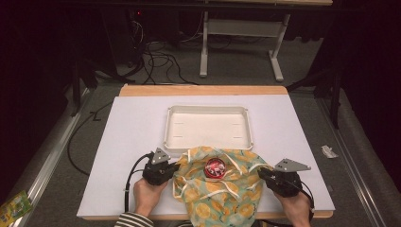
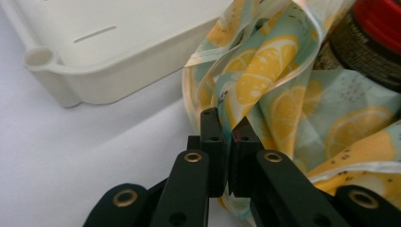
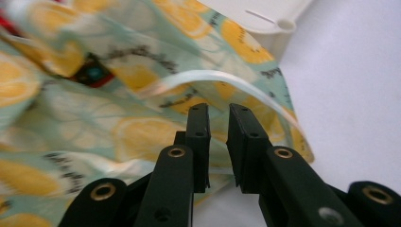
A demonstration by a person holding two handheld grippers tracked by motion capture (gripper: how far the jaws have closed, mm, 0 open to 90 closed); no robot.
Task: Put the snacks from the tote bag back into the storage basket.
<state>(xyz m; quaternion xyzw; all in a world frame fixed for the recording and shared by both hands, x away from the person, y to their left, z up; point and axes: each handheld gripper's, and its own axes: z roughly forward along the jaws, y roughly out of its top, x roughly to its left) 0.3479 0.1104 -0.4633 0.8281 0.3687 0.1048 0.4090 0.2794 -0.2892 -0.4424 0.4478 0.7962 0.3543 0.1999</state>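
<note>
One crumpled lemon-print cloth (image 1: 222, 189); red-topped can (image 1: 215, 168) inside

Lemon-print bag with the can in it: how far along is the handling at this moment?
Done: a red-topped can sits in the lemon-print bag, which lies in front of the white tray. In hand: the left tool is shut on the bag's edge; the right tool, slightly open, is at the opposite edge beside a white drawstring. Left: probably the right grasp and whatever follows.
</note>
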